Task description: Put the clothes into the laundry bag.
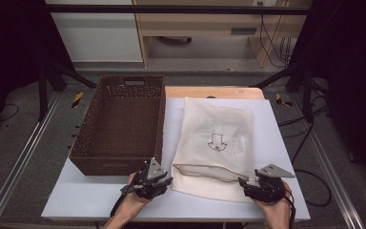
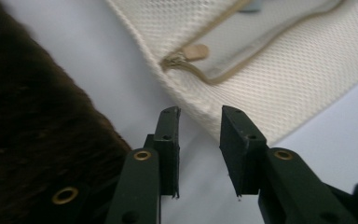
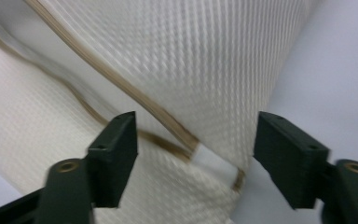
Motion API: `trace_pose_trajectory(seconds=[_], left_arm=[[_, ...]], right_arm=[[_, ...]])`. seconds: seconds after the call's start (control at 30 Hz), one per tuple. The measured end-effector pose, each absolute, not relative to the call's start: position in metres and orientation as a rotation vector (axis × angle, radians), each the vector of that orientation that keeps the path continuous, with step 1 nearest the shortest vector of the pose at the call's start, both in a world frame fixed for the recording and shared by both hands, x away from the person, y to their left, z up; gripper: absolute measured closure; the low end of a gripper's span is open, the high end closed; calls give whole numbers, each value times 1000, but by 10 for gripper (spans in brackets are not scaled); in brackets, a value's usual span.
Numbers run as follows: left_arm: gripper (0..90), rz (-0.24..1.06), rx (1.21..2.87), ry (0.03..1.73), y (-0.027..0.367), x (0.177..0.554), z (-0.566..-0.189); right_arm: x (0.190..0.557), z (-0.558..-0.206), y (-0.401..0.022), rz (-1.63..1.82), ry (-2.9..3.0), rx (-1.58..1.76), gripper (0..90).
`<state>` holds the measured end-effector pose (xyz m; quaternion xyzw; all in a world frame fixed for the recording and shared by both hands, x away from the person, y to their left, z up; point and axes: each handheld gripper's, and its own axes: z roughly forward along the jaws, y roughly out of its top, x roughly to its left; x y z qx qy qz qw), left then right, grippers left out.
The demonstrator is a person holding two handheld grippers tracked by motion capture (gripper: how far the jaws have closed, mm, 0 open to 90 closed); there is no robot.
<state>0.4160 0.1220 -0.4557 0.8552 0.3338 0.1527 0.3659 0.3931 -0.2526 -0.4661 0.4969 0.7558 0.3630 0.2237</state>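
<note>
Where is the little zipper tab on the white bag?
In the left gripper view, the zipper pull sits at the near left corner of the mesh bag, just beyond the left claw, right of the brown basket.

In the right gripper view the mesh bag (image 3: pixel 121 70) is showing blurred, and it is running off the top and left edges beyond the jaws. In the left gripper view the brown basket (image 2: pixel 32 140), left of the jaws, is reading as a dark blur, its weave too soft to make out. The bag's far end is being cut off by the top edge there.
</note>
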Motion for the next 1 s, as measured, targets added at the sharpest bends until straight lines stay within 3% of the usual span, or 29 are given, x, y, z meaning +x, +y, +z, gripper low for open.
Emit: trace_pose_trajectory(seconds=[0.2, 0.33, 0.47, 0.6, 0.73, 0.9, 1.0], left_arm=[[714, 321, 2248, 885, 120, 421, -469], [718, 331, 2192, 883, 118, 419, -461], [649, 352, 2109, 874, 116, 415, -446], [612, 346, 2147, 885, 109, 417, -450], [691, 343, 2232, 930, 104, 425, -467], [867, 339, 2243, 958, 105, 428, -469], [890, 346, 2242, 962, 106, 424, -468]], right_arm=[[402, -479, -259, 917, 2170, 1440, 388], [403, -479, -259, 909, 2166, 1433, 418], [404, -479, -258, 900, 2157, 1426, 413], [405, -479, -256, 889, 2153, 1425, 415], [404, -478, -258, 890, 2153, 1432, 455], [406, -477, -261, 881, 2147, 1424, 518], [408, -477, -263, 872, 2146, 1405, 541]])
